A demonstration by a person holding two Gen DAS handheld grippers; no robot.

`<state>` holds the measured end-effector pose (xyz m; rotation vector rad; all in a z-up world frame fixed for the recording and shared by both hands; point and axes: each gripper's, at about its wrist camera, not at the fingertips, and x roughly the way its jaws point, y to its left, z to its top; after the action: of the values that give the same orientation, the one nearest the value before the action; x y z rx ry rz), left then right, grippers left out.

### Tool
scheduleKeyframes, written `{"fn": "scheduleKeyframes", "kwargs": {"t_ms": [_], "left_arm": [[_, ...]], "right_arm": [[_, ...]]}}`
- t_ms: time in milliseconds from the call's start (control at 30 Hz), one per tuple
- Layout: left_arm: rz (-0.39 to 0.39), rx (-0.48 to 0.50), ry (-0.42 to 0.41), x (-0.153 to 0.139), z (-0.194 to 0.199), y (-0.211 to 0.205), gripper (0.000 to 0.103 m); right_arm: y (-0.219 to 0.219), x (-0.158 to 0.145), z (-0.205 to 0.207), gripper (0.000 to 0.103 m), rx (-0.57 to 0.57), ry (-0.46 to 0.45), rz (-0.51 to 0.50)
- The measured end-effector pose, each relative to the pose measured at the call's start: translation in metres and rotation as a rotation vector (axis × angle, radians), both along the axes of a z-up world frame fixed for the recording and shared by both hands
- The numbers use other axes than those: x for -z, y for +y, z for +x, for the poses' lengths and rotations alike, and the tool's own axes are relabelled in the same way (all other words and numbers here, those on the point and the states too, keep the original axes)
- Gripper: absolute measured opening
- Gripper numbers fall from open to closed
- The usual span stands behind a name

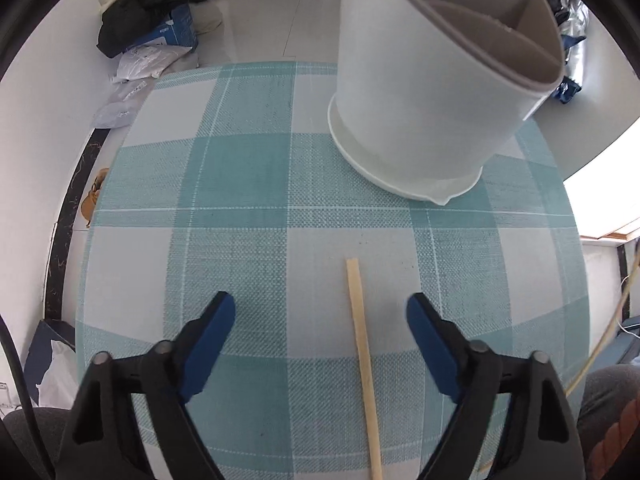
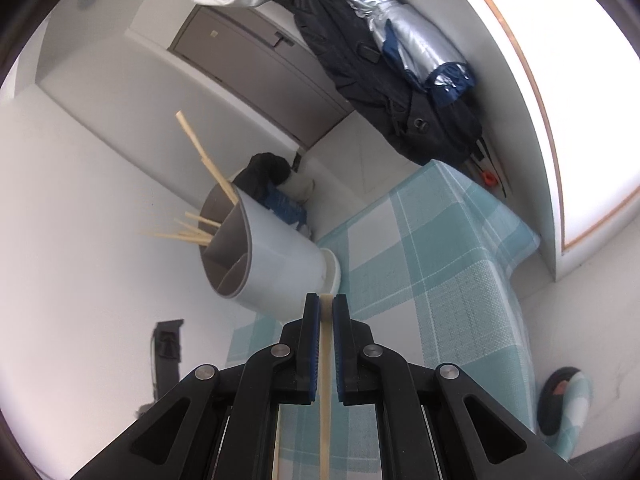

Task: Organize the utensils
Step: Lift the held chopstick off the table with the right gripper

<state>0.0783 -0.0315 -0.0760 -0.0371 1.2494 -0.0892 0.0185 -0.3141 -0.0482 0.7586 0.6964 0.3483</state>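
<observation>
Chopsticks were the matter in hand: one pale wooden chopstick (image 1: 362, 360) lay flat on the table (image 1: 240, 184), on its teal-and-white checked cloth, running from the near edge toward the middle. The left tongs (image 1: 320, 312) hung above it with their blue pads standing apart, the stick lying between them but touched by neither pad. Farther in on the table stood a white utensil holder (image 1: 420, 92) on its round base, its grey-lined inside split by dividers into compartments. From the right wrist view, several more chopsticks (image 2: 200, 232) leaned out of the holder (image 2: 260, 264), most of them bunched in one compartment and a longer pair slanting up from the rim; the nearer compartments looked empty as far as could be seen. The right tongs (image 2: 327, 300) were clamped together on another chopstick (image 2: 325, 380), which ran back along the gap between the pads, its tip just showing past them.
</observation>
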Motion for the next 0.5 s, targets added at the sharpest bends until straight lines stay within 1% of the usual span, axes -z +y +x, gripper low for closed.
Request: {"fn": "scheduleKeyframes", "kwargs": {"t_ms": [67, 133, 233, 300, 333, 367, 400, 500], "left_arm": [[0.035, 0.006, -0.004, 0.001, 0.0, -0.005, 0.071], [0.041, 0.012, -0.011, -0.001, 0.0, -0.009, 0.065], [0.041, 0.015, -0.003, -0.004, 0.001, -0.016, 0.05], [0.036, 0.029, 0.005, -0.006, 0.004, -0.022, 0.025], [0.031, 0.036, 0.013, -0.006, 0.005, -0.026, 0.019], [0.024, 0.04, 0.023, -0.007, 0.007, -0.029, 0.009], [0.011, 0.043, 0.039, -0.007, 0.008, -0.031, 0.002], [0.003, 0.064, 0.06, -0.008, 0.009, -0.036, 0.002]], "right_arm": [[-0.003, 0.001, 0.001, 0.006, 0.01, 0.004, 0.015], [-0.006, 0.001, 0.001, 0.006, 0.016, 0.006, 0.025], [-0.008, 0.001, 0.001, 0.006, 0.016, 0.004, 0.035], [-0.008, 0.0, 0.001, 0.006, 0.018, 0.001, 0.036], [-0.008, 0.0, 0.002, 0.006, 0.018, -0.001, 0.035], [-0.008, 0.0, 0.002, 0.006, 0.019, -0.003, 0.036], [-0.008, 0.0, 0.002, 0.006, 0.019, -0.004, 0.037], [-0.008, 0.0, 0.002, 0.006, 0.019, -0.006, 0.033]]}}
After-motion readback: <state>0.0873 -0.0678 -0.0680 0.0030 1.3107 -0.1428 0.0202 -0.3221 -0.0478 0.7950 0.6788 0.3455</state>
